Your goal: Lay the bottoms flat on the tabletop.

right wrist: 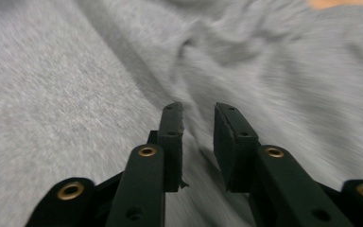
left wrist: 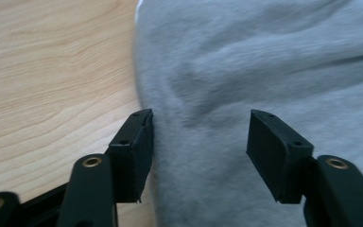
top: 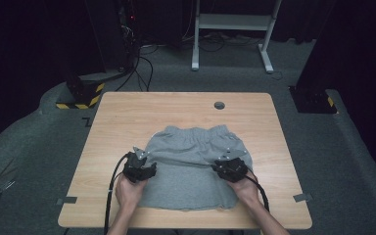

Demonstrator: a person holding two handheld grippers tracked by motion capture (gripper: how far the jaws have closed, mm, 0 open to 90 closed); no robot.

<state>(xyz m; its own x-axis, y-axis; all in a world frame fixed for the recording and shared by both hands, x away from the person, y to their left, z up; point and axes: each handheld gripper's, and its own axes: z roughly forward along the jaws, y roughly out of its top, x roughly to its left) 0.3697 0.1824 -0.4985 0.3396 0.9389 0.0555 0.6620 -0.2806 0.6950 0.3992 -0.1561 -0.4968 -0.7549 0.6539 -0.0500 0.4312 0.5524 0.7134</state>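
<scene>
Left gripper view, jaws apart over grey shorts [left wrist: 264, 71]

Grey shorts [top: 191, 169] lying flat on table, near front edge, elastic waistband at far side, fabric slightly wrinkled.

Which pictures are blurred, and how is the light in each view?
High view: sharp, table brightly lit, surroundings dark. Left gripper view: grey shorts softly blurred, wood grain clear. Right gripper view: the shorts' fabric is smeared by motion blur, while the right hand-held gripper looks sharp.
</scene>
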